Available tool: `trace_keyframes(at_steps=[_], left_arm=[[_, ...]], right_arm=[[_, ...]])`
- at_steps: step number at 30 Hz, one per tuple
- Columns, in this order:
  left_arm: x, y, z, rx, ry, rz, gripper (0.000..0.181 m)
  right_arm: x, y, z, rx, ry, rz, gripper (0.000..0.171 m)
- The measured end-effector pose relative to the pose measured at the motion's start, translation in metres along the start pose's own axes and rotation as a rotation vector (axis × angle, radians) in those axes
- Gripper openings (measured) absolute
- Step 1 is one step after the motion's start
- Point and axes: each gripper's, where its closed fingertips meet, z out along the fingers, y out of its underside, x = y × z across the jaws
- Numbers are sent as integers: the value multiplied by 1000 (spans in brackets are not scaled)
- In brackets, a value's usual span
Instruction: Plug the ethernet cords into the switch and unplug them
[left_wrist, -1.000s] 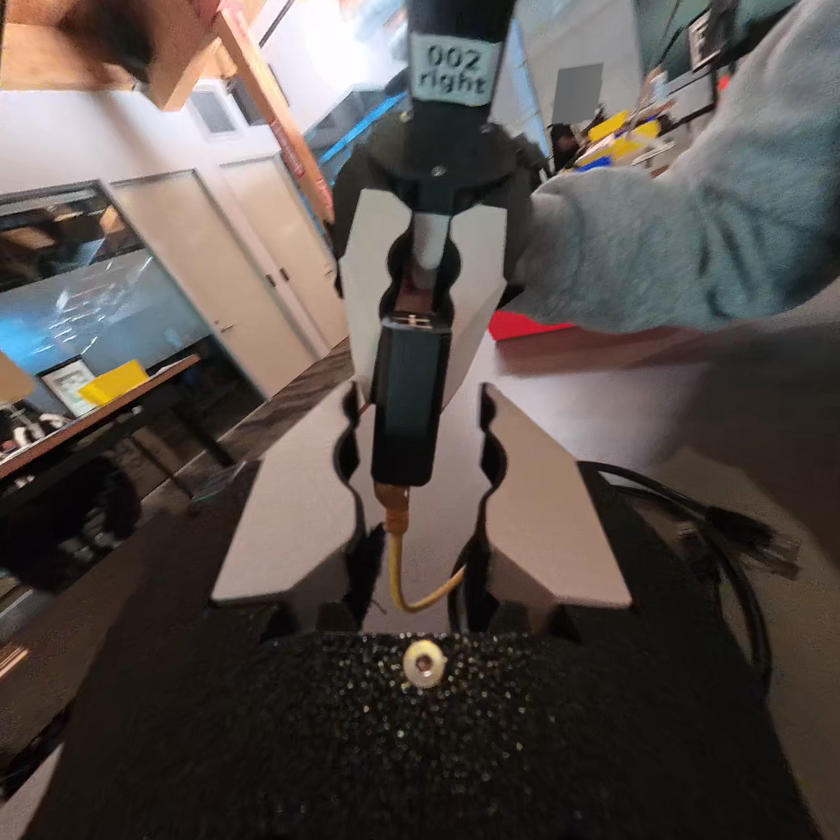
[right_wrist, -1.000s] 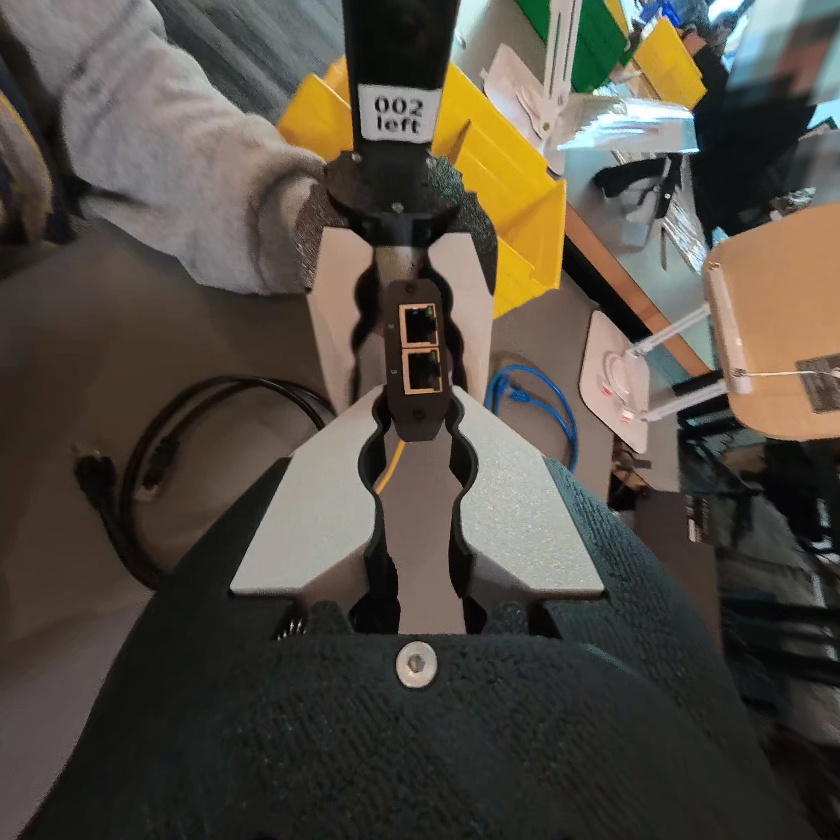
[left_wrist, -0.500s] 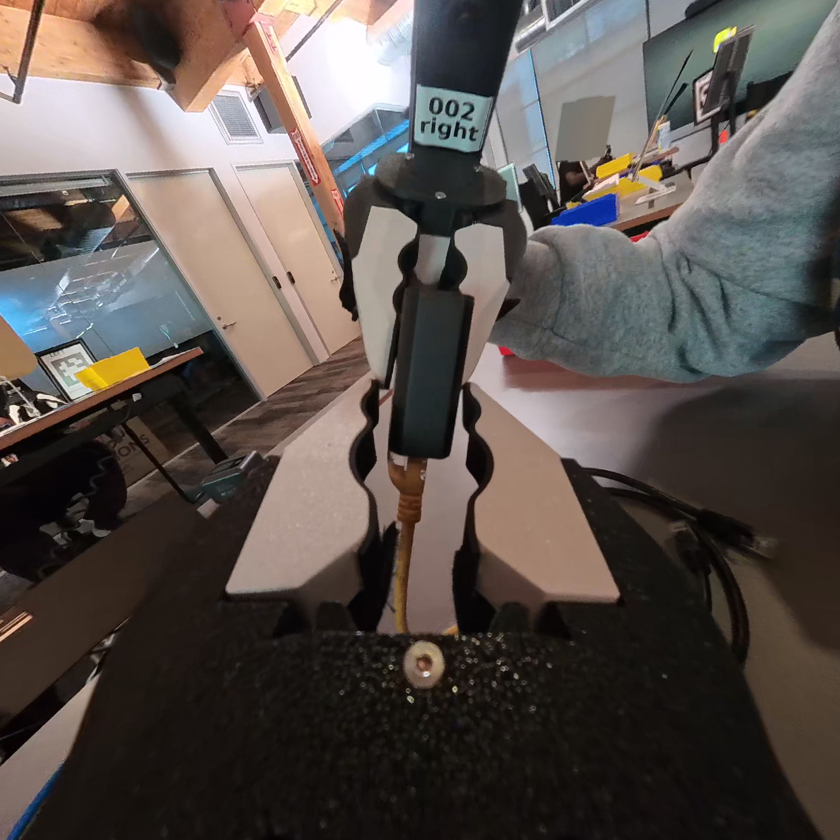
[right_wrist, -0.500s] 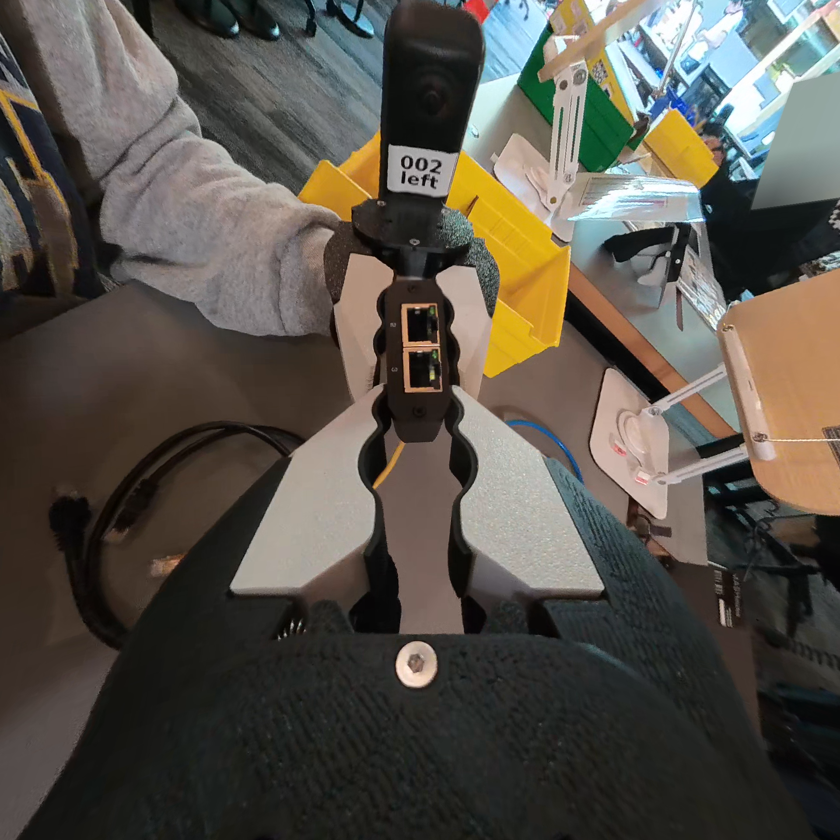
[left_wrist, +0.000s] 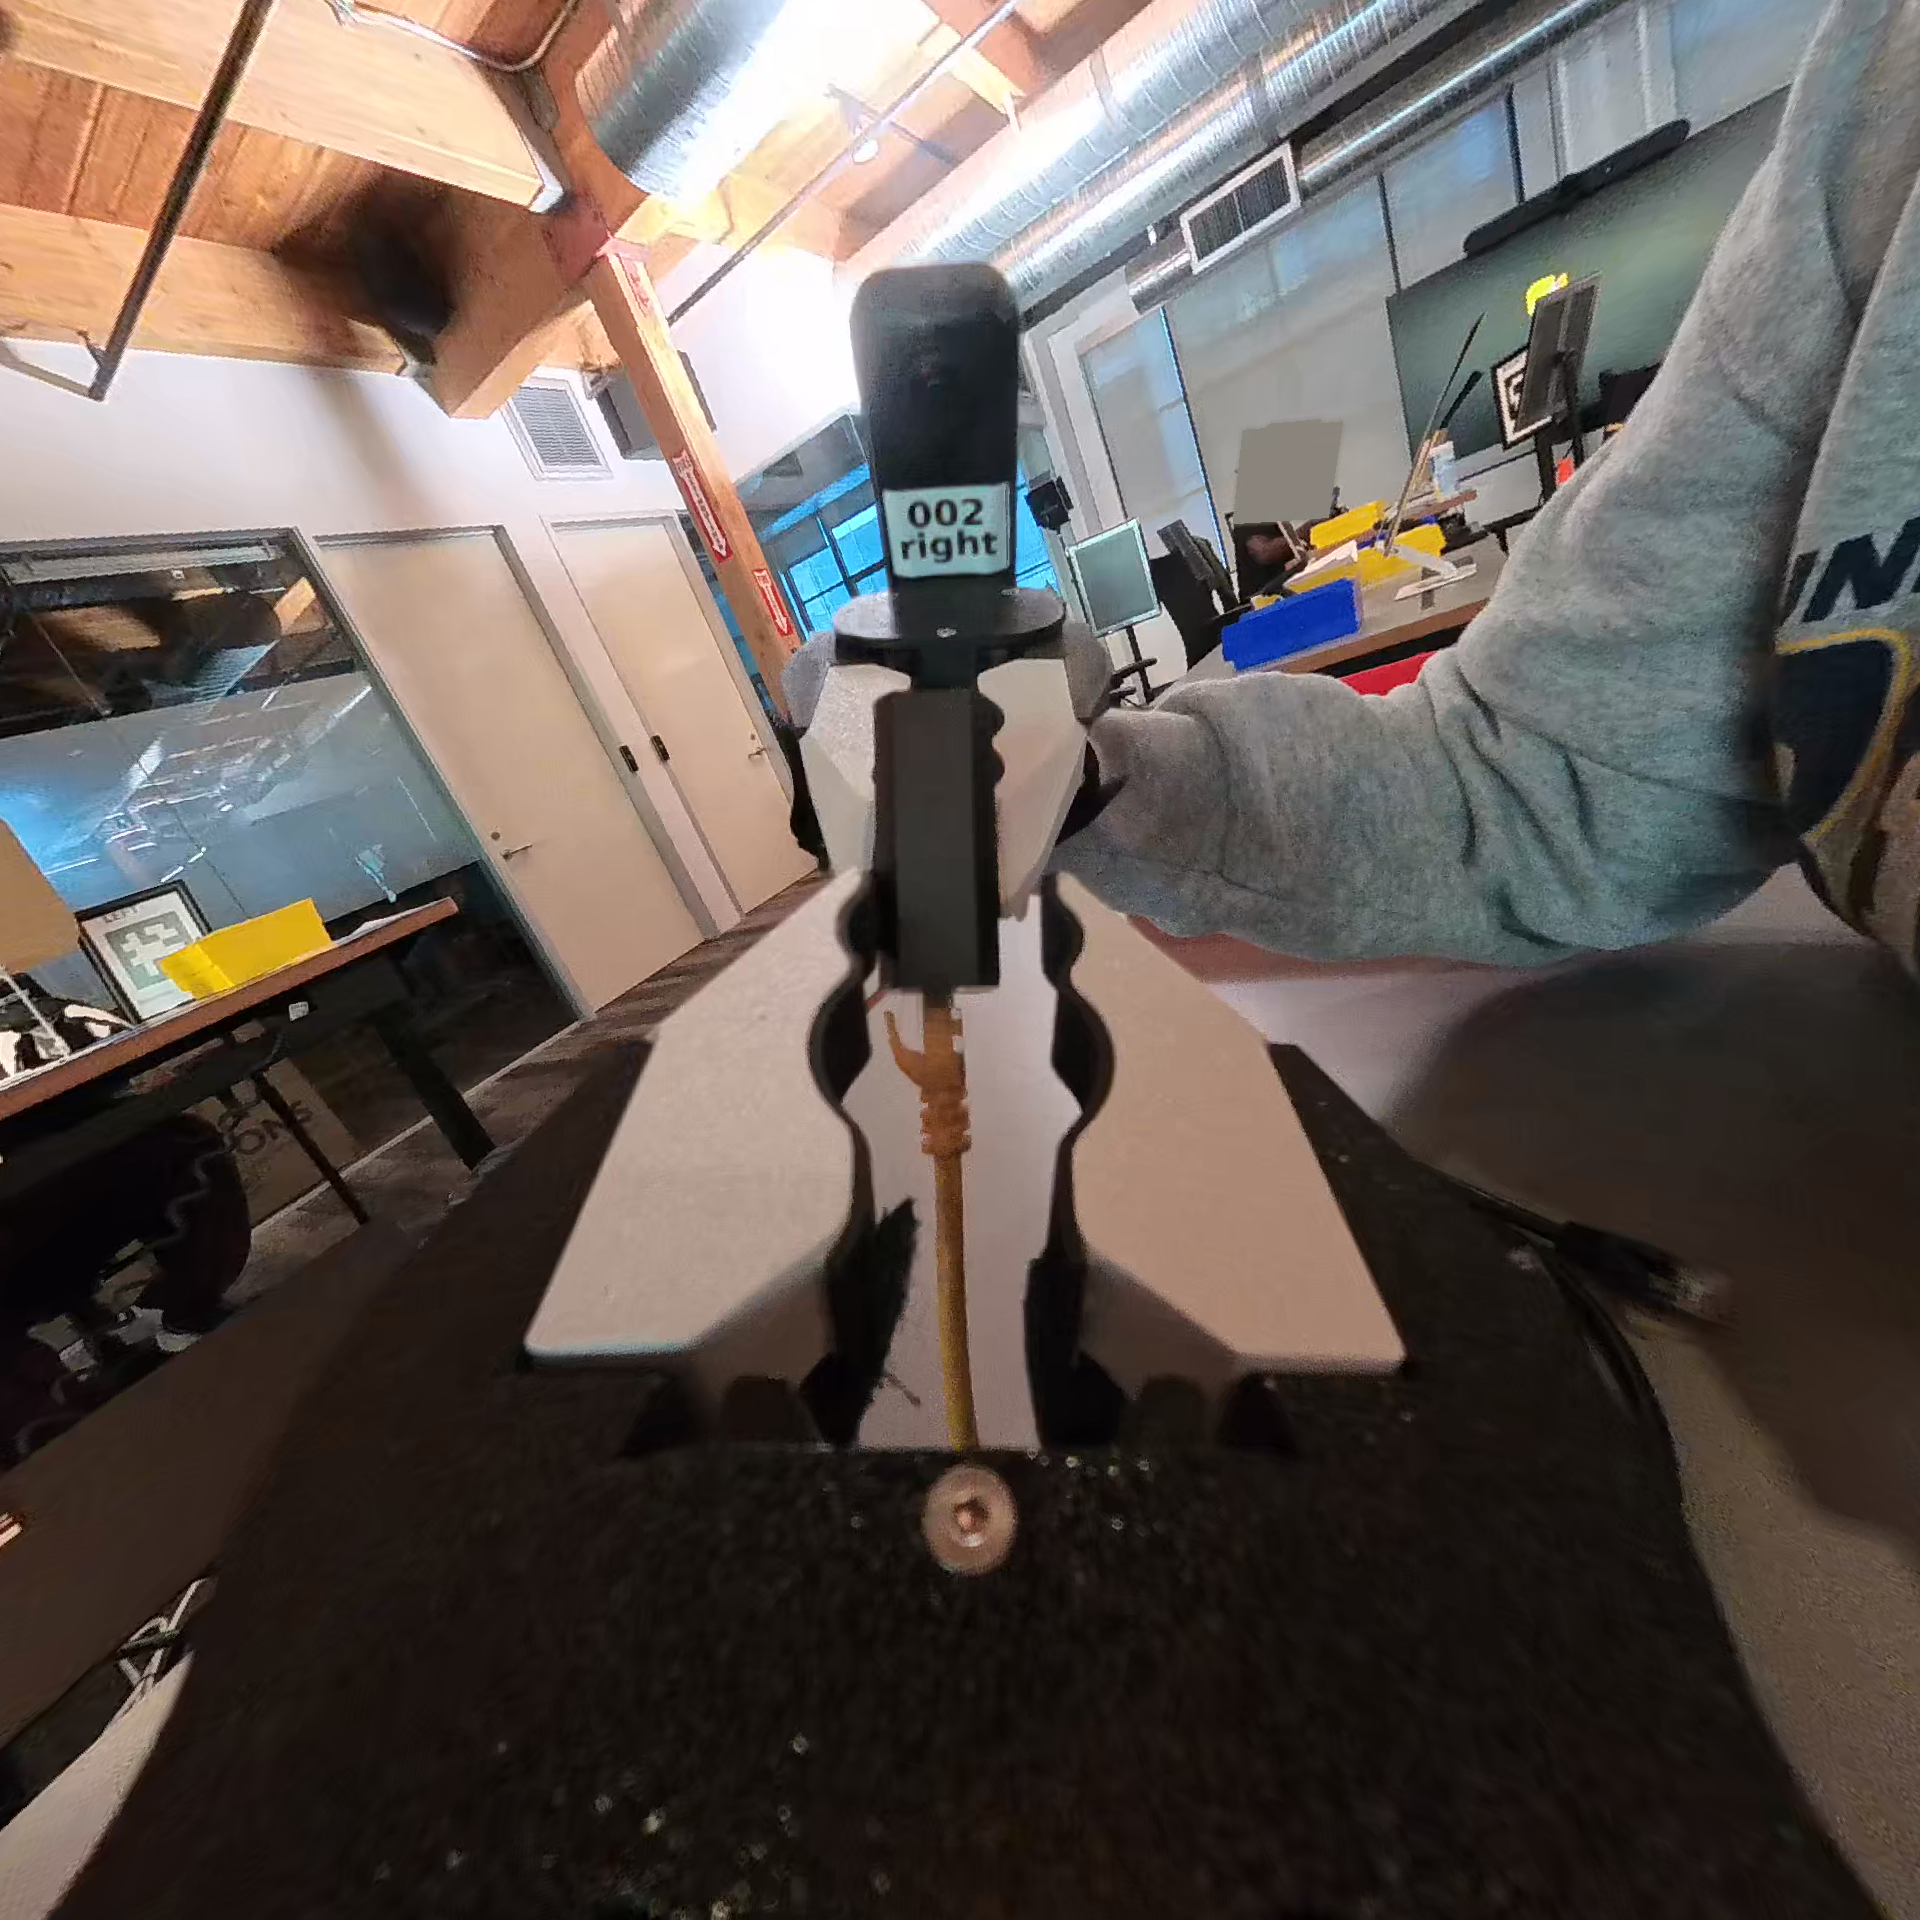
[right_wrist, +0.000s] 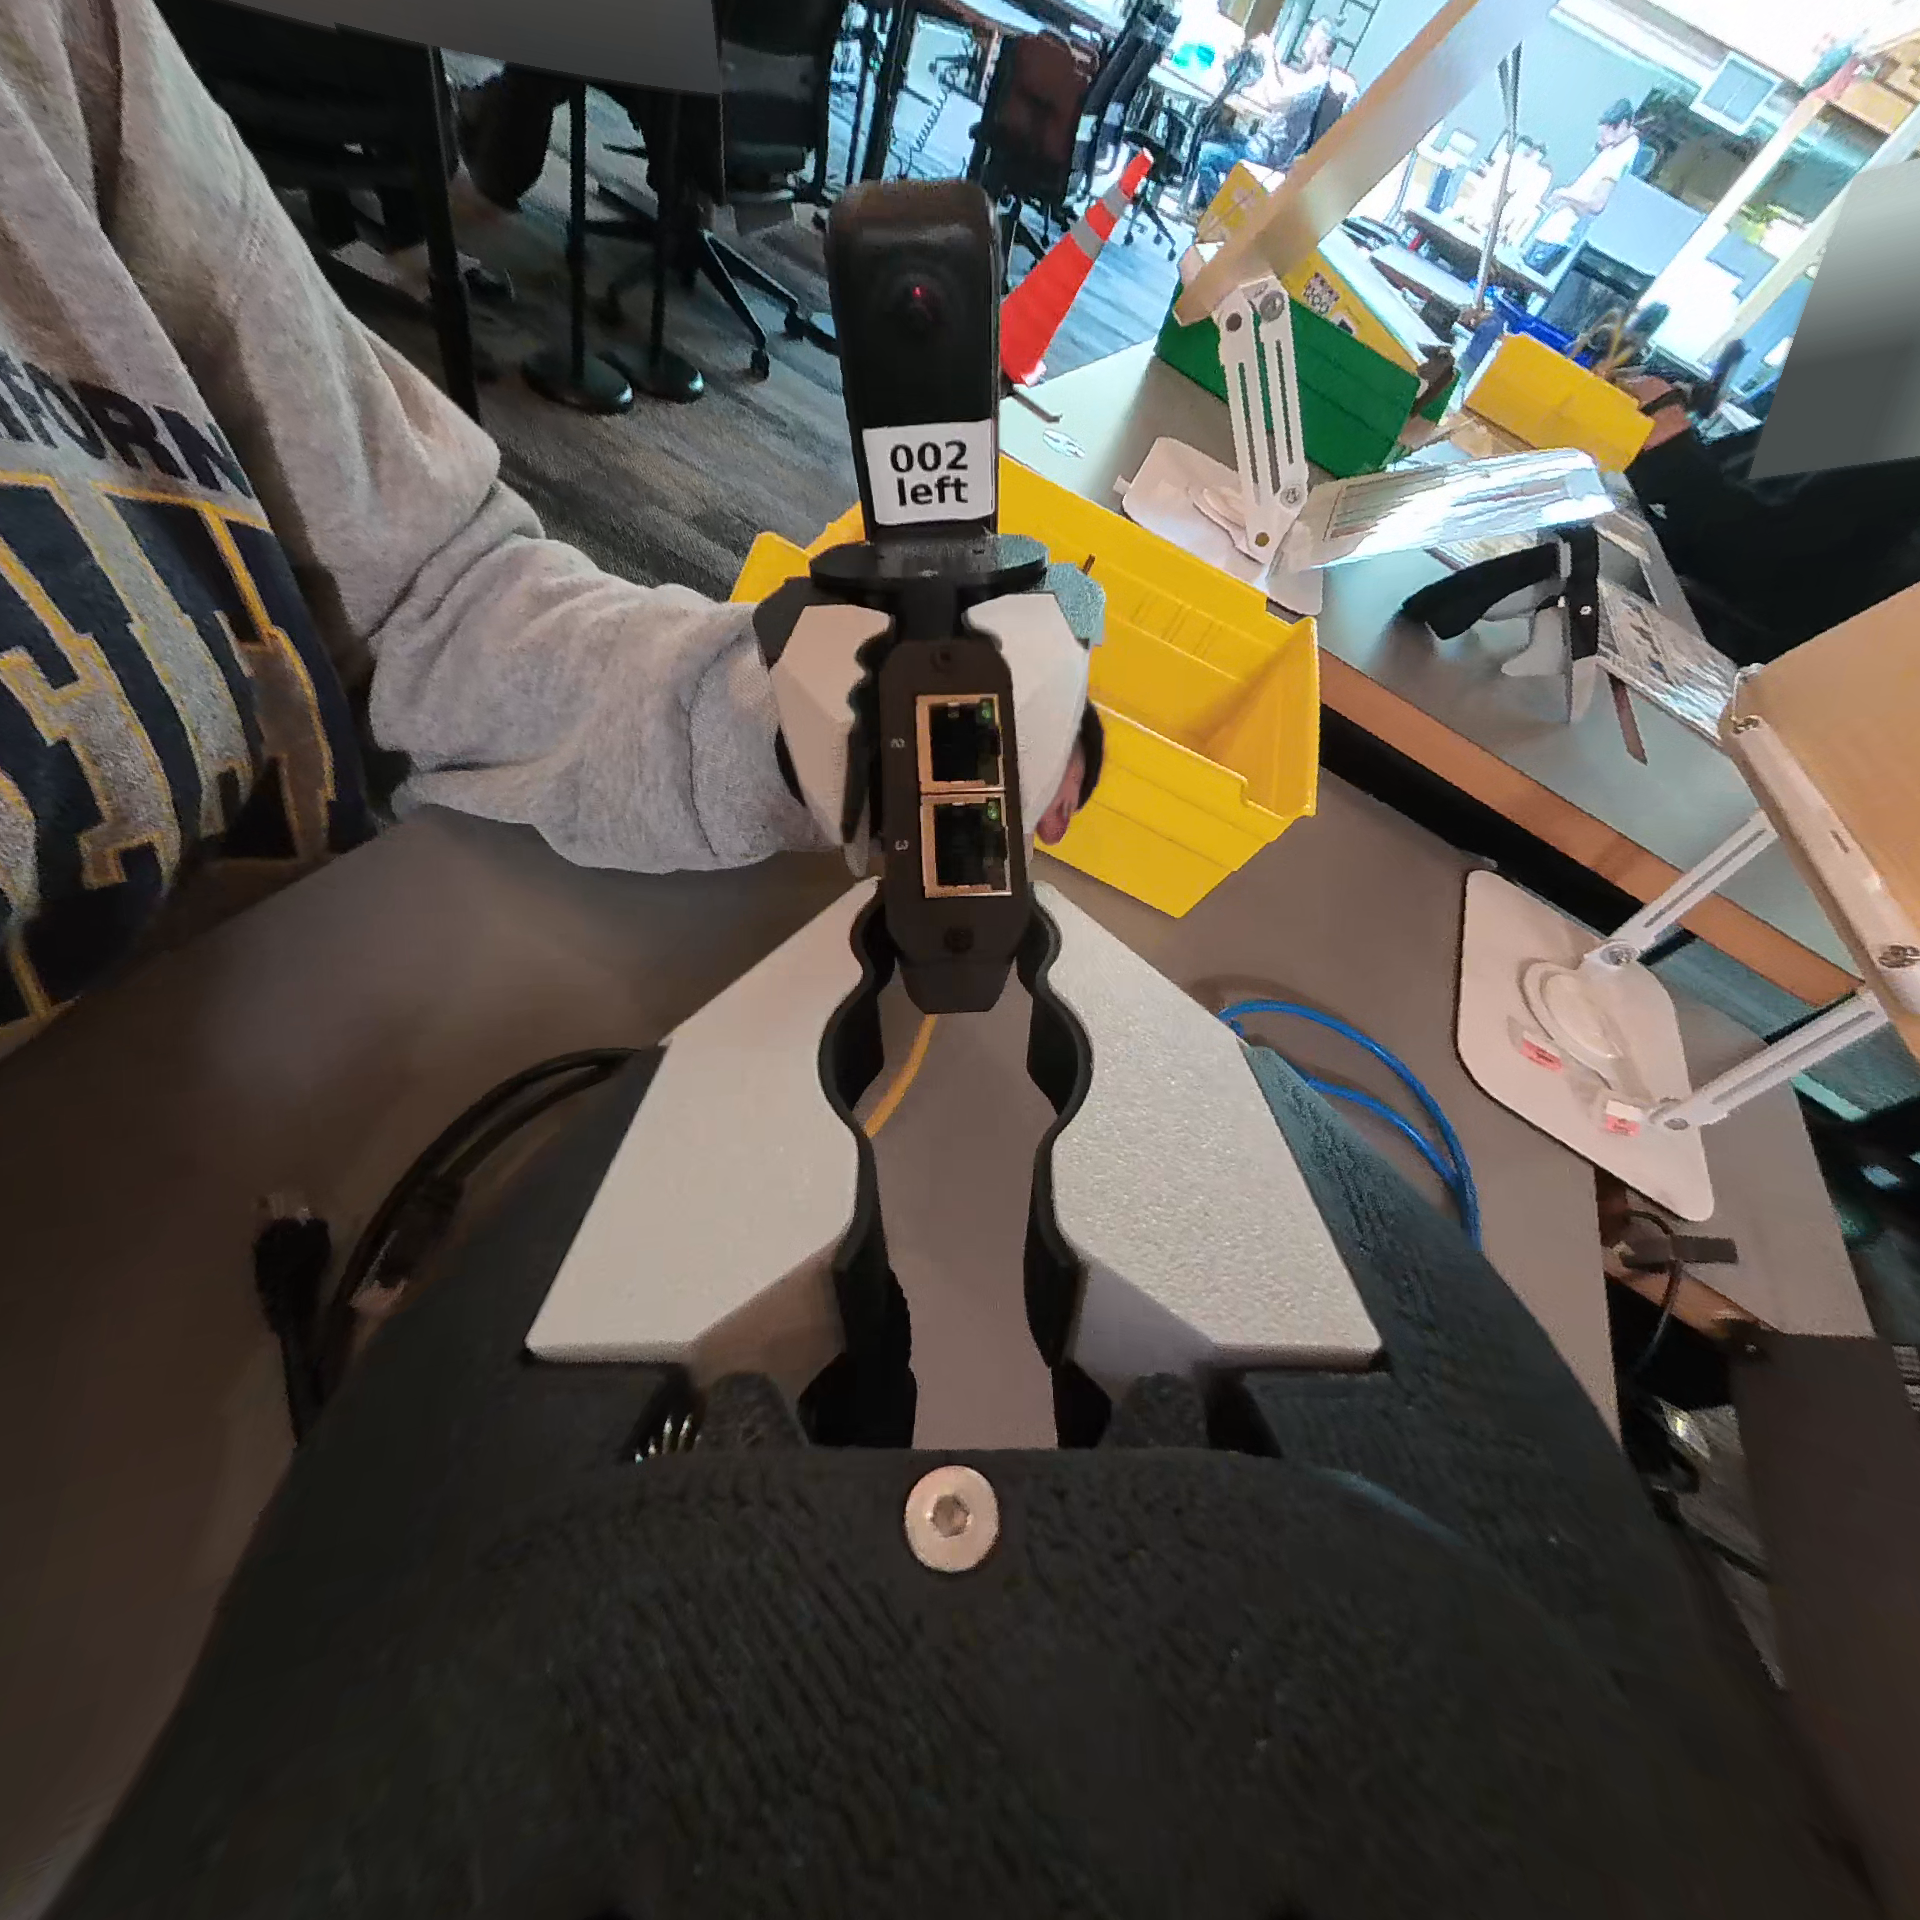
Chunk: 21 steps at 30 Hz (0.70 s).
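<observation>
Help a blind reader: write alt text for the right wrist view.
A black switch, two empty ports facing the camera, stands upright between the right gripper in front and the left gripper behind. A yellow cord trails beneath; a black cord and a blue cord lie on the grey table.

The left gripper (left_wrist: 951, 935) points toward 12 o'clock in its own view, its two grey fingers (left_wrist: 727, 1164) spread apart with a clear gap between them. The right gripper (right_wrist: 951, 956) likewise points to 12 o'clock, jaws parted. The two face each other tip to tip, each held by an arm in a grey sleeve (left_wrist: 1403, 790) reaching in from the side.
</observation>
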Motion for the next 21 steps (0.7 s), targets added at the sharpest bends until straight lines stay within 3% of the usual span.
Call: trace_keyframes(at_steps=[5,10,14,15,21], left_arm=[[-4,8,2,-56,-20,-3,21],[-12,45,2,-337,-97,181,21],[-7,48,3,-370,-82,219,21],[-5,50,4,-385,-79,239,21],[-7,52,11,-383,-129,268,22]], right_arm=[[1,9,-1,-46,21,28,24],[6,29,-6,-325,122,-132,41],[2,53,-6,-615,147,-299,34],[4,55,-8,-659,169,-338,25],[9,56,-14,-685,190,-376,22]])
